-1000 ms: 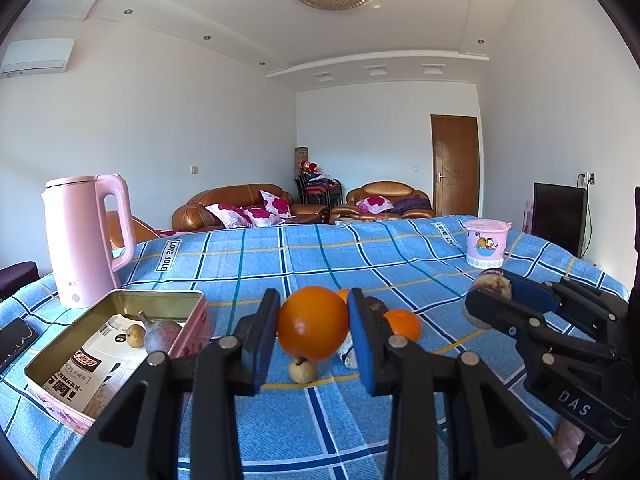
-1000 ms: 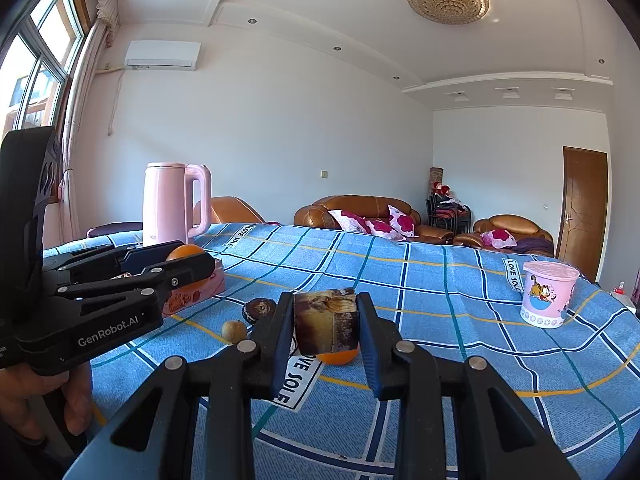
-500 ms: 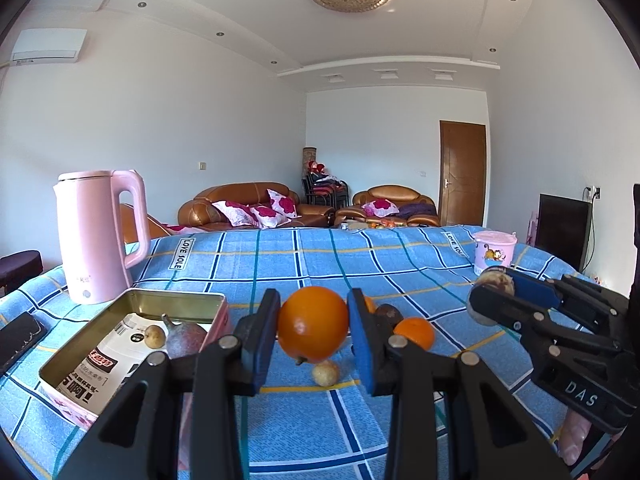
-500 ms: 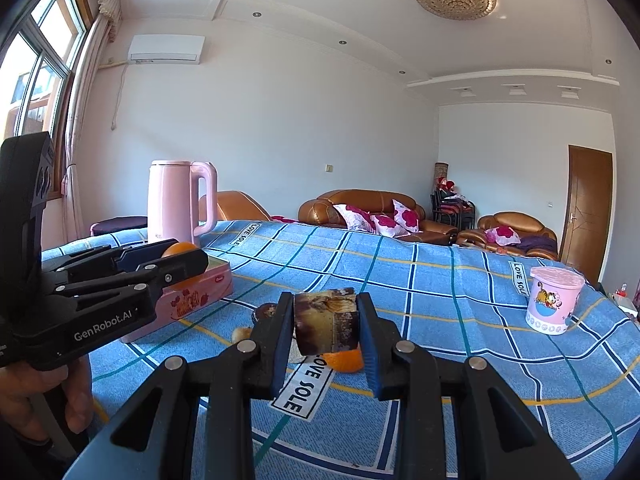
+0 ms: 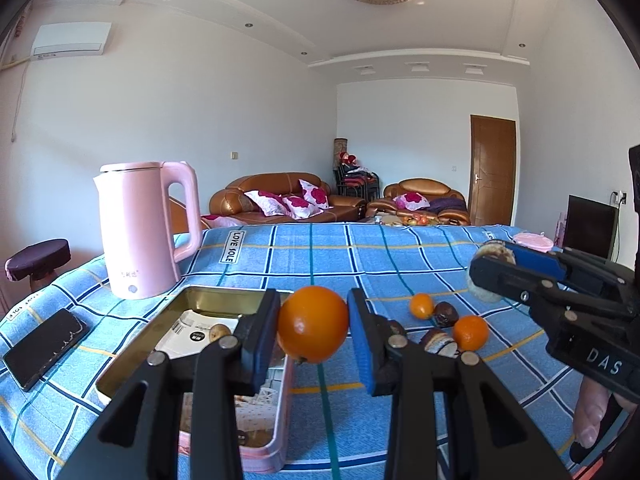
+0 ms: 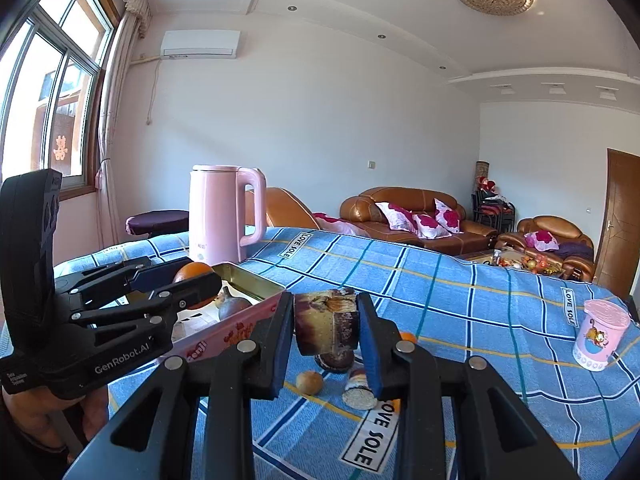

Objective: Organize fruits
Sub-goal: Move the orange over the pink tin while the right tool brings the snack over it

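Observation:
My left gripper is shut on a large orange, held above the right rim of the pink tin. In the tin lie a printed paper, a small brown fruit and a purple fruit. My right gripper is shut on a brown cut fruit piece, just right of the tin. Loose on the blue checked cloth are two small oranges, dark round fruits, a small tan fruit and another cut piece.
A pink kettle stands behind the tin at the left. A black phone lies near the table's left edge. A pink cartoon cup stands far right. A hand's fingers show under the right gripper.
Both grippers have carried their fruit leftward and a little up. The tin now sits under the left gripper, and the loose fruits have slid to the right in both views.

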The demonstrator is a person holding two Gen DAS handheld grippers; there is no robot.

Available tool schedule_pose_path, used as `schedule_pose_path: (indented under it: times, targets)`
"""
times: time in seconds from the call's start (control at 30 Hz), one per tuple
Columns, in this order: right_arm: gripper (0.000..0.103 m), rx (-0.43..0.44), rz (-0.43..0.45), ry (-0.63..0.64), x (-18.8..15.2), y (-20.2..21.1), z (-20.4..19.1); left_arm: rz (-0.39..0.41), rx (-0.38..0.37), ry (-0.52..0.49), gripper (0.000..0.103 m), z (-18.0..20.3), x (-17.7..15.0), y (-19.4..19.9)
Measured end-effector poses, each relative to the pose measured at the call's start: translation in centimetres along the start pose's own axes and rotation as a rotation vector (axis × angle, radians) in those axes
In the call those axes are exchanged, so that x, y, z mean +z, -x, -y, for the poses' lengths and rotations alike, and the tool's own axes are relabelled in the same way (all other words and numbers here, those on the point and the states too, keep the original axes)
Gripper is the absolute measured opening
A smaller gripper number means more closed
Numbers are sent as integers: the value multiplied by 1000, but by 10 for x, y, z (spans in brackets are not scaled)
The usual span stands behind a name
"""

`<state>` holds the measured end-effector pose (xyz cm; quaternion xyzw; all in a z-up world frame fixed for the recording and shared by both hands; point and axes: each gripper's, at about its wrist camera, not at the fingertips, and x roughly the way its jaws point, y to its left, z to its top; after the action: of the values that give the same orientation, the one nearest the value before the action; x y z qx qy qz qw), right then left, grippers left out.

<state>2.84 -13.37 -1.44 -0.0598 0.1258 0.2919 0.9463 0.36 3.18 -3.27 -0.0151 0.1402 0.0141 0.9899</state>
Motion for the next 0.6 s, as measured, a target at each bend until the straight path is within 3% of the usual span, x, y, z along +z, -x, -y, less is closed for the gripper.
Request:
schedule_pose_path:
  times: [0.6]
  targets:
    - [33,112,-40,51,27,-53,-43,-78,121,83,36,-73,3,-17]
